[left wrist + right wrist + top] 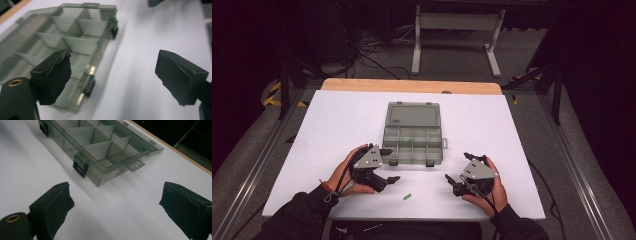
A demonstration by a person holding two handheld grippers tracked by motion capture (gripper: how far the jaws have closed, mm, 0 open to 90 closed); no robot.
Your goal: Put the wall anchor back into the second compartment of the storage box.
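green piece (407,196) between grippers | open organizer box (413,134) just beyond | white table (337,120)

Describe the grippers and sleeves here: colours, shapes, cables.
Both are black, each topped by a grey three-cornered plate. The left tongs and right tongs have two black, rough-padded jaws. Black cables trail back over the wrists. The sleeves are dark.

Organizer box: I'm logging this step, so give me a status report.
Both hand-held grippers open, empty: left, right. Organizer box lid open, one small green piece inside. Another green piece loose on white table, unobstructed.
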